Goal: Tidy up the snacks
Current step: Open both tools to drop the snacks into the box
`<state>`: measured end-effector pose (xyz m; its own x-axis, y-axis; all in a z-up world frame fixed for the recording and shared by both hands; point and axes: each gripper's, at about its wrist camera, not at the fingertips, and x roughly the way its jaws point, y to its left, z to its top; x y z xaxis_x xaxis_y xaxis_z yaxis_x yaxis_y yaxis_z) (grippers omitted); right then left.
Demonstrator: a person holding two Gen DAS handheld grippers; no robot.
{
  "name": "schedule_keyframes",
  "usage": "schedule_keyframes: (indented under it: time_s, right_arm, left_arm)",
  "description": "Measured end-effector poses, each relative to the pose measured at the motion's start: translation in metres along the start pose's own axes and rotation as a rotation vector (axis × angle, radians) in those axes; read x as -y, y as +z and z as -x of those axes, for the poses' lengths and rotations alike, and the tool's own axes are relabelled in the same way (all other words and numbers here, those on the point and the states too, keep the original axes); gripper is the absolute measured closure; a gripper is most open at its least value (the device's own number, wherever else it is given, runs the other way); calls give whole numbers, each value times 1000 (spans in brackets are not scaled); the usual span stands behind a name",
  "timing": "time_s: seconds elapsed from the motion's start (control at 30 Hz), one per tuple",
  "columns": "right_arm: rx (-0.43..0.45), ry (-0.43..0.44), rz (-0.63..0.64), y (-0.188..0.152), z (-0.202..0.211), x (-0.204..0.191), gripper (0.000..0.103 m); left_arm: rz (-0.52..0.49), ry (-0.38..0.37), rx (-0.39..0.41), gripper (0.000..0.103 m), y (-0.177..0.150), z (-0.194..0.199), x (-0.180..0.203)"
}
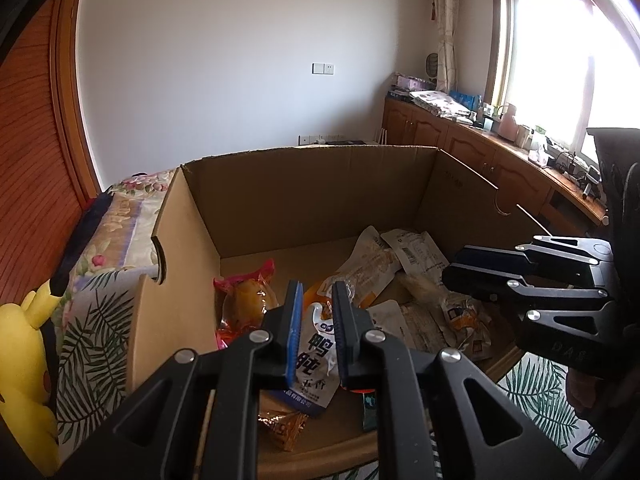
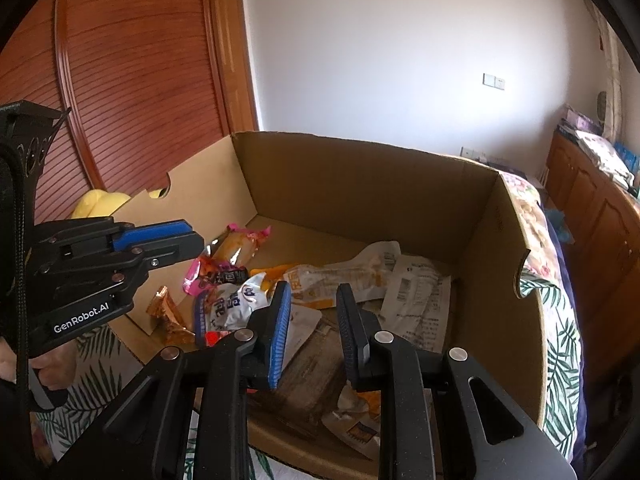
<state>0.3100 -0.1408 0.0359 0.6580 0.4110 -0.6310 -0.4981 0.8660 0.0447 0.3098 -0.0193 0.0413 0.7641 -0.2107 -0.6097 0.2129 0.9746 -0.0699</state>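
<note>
Open brown cardboard box (image 1: 304, 200) strewn with snack packets, left gripper (image 1: 316, 300) poised over white-and-blue pouch (image 1: 316, 360), jaws pressed nearly together, nothing pinched, right gripper (image 2: 312, 304) at three o'clock, likewise closed, empty.

The right hand-held gripper (image 2: 313, 312) hangs over an open cardboard box (image 2: 360, 184) that sits on a bed with a leaf-patterned cover (image 2: 560, 360); its jaws are nearly closed and hold nothing. Snack packets lie loose on the box floor: a white and blue pouch (image 2: 236, 304), a pink-edged packet (image 2: 236, 246), a white packet (image 2: 416, 300). The left hand-held gripper (image 2: 200, 242), jaws together, points in from the left above them. A yellow plush toy (image 2: 100, 204) shows behind the box wall.
</note>
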Motion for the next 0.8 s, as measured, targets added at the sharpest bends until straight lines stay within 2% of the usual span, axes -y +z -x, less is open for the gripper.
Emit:
schedule_keyframes:
  time_s: [0.3,0.5,0.63,0.73,0.8]
  right_arm:
    - [24,-7,-8,-7,18,-5,82]
    - [55,-25,-13,-11,50,-10,82]
    - [83,-32,-22,-12,76,-15,81]
    - [102,-48,-19,-15,94,-22,77]
    - [117,-61,-22,-18,106,-26,73]
  left_arm:
    - [-9,13,1,90,-4,14,6]
    - [-28,18,20,89,-6,43,16]
    - [-34,21,39,80,-7,68,23]
    - [-38,29,59,68,-10,88,28]
    - [-40,37,70,65,-12,100,31]
